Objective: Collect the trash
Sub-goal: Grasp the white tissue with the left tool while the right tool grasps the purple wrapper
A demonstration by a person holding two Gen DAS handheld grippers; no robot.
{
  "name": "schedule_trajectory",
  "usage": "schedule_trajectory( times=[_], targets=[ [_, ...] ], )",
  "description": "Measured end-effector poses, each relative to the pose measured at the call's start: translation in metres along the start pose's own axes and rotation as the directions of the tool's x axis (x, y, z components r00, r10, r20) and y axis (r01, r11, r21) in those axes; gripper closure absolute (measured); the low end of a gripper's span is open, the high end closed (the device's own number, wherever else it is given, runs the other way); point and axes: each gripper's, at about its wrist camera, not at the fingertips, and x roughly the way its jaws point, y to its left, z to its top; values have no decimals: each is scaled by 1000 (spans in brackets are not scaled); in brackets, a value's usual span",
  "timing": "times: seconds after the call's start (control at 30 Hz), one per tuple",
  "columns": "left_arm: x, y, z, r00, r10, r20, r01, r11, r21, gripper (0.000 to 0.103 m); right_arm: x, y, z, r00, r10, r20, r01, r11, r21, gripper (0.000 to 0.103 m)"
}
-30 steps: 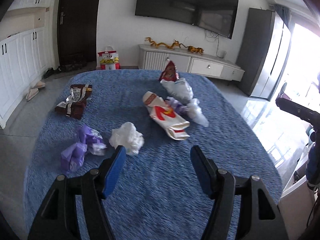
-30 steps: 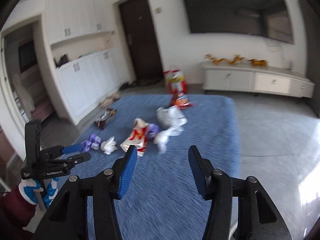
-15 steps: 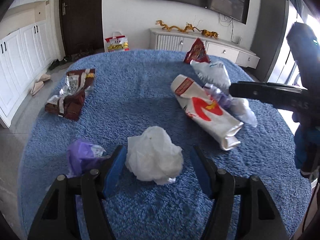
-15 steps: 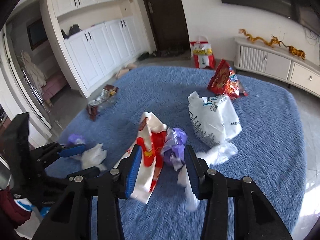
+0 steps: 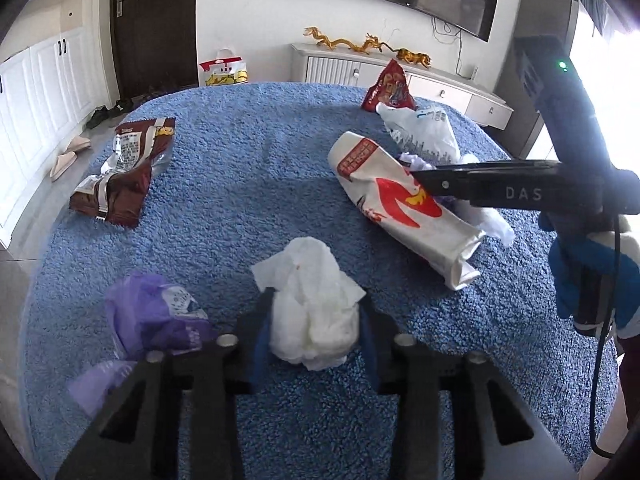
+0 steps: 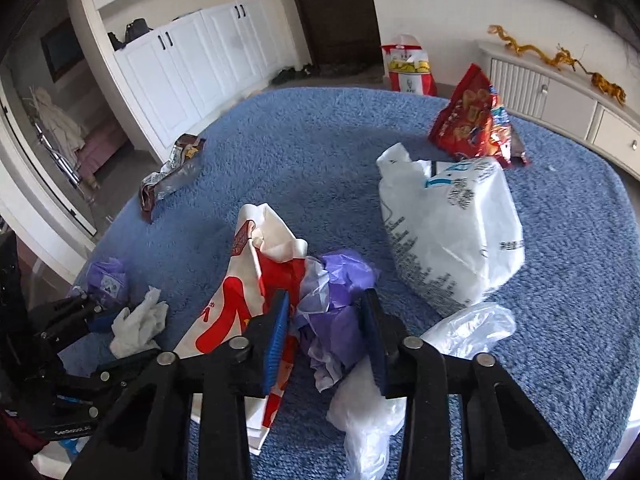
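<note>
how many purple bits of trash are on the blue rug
2: one purple wrapper between the right gripper's closing fingers beside the red-and-white bag, another left of the white tissue. More may be hidden.

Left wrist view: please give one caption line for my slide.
Left gripper closing around a crumpled white tissue on the blue carpet, among scattered wrappers.

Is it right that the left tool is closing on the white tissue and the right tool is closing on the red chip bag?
Not quite. The left tool is closing on the crumpled white tissue, but the right tool is closing on the crumpled purple wrapper, not the red chip bag. The right wrist view shows the chip bag lying far off on the blue rug.
</note>
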Motion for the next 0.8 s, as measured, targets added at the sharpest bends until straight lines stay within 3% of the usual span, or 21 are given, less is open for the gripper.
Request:
schedule_trajectory(
  times=[0.07, 0.17, 0.5, 0.8],
  targets=[
    [-2, 1, -1, 1000, -10, 10, 10, 1000, 1, 82, -4, 3, -1, 1000, 0, 9, 0, 1000, -4, 75],
    [-8, 0, -3, 1000, -1, 27, 1, 1000, 5, 84, -18, 10, -3, 999, 11, 46, -11, 1000, -8, 75],
    [-63, -13, -9, 990, -82, 116, 84, 996, -12, 85, -102, 45, -17, 983, 31, 180, -22, 998, -53, 75],
    [-136, -15, -10, 975, -39, 220, 43, 999, -15, 85, -184, 60, -62, 962, 5, 273, 12, 998, -64, 75]
  ],
)
